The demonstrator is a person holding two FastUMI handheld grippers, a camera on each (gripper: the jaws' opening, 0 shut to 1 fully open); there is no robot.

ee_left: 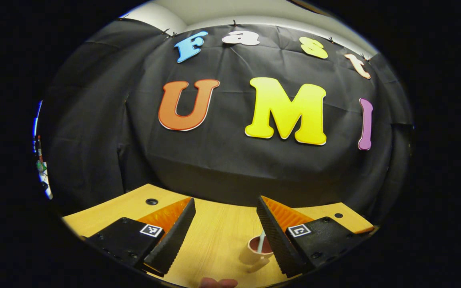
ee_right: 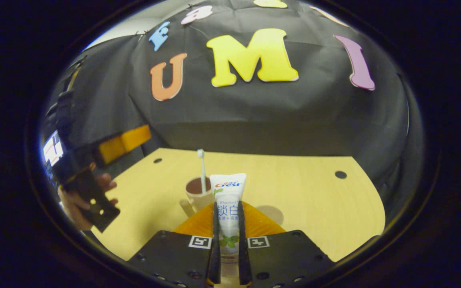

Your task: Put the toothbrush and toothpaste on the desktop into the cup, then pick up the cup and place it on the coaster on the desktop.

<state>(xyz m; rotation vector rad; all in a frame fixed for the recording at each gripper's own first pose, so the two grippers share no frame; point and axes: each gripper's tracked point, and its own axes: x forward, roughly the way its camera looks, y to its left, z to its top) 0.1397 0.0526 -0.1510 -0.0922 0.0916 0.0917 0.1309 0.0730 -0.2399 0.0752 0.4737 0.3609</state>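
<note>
Toothpaste [ee_right: 228, 208] is pinched upright between your right gripper [ee_right: 227, 240] fingers, long axis pointing away from you, and the cup [ee_right: 198, 195] sits just ahead and slightly left with the toothbrush [ee_right: 201, 170] standing in it. Your left gripper [ee_left: 225, 234] hangs wide and empty, raised above the desktop [ee_right: 314, 208]. Coaster [ee_right: 270, 214] lies right of the cup.

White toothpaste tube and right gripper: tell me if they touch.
Touching. The right gripper view shows the right gripper with both fingers pressed against the sides of the white toothpaste tube, no gap.
</note>
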